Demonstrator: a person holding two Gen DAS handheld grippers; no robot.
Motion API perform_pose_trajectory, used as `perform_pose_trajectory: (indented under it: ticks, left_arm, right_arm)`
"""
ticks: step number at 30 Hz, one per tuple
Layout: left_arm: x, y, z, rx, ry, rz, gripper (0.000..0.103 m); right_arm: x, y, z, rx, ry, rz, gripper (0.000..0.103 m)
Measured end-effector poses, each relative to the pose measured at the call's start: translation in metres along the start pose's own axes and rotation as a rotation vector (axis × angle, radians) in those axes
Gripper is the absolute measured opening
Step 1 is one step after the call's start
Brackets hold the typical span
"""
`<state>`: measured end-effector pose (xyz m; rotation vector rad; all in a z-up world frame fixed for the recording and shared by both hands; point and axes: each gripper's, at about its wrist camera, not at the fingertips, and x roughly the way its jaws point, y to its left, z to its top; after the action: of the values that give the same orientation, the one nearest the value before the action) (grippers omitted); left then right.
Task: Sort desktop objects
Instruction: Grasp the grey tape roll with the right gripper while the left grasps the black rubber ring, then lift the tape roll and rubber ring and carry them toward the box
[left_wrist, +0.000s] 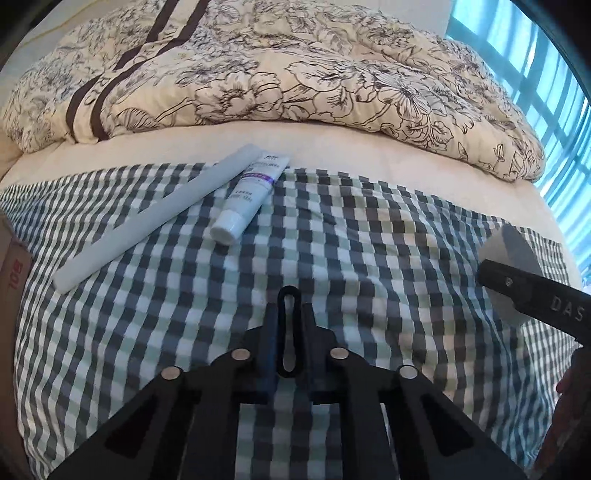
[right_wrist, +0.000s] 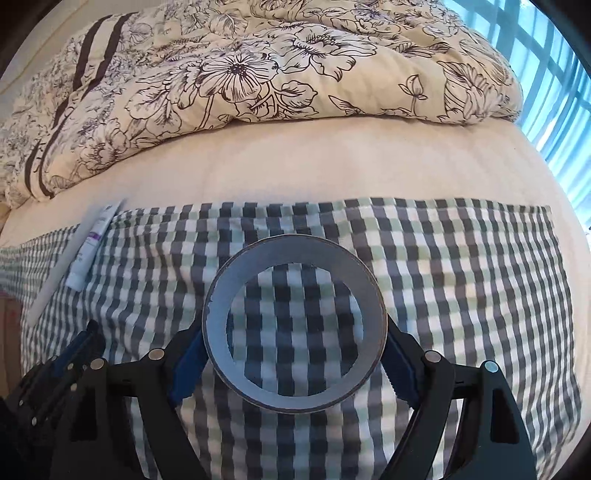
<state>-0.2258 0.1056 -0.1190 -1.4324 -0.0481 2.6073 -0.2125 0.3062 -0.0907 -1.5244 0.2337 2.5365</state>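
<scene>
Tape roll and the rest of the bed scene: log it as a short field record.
surface: checked cloth on a bed
right tongs: shut on the tape roll, held upright
left tongs: shut, empty
tube: lying on the cloth, cap toward the camera
white stick: lying alongside the tube, to its left
behind: floral quilt

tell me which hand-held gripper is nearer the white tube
Left. The left hand-held gripper sits shut just short of the white tube; the right hand-held gripper, clamping the tape roll, is farther off to the tube's right.
</scene>
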Motion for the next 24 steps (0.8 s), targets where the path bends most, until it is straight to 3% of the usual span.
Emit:
perform_pose_trajectory:
  ticks: [9, 24]
  left_arm:
    - [-0.048, 0.024, -0.016, -0.067, -0.036, -0.016, 0.008]
    - [-0.118, 0.038, -0.031, -0.111, -0.123, -0.029, 0.008]
  right_arm:
    - [-0.043, -0.002, -0.022, -0.007, -0.034, 0.042, 0.082]
    - [-0.097, 0.031, -0.050, -0.082, -0.074, 0.074, 0.082]
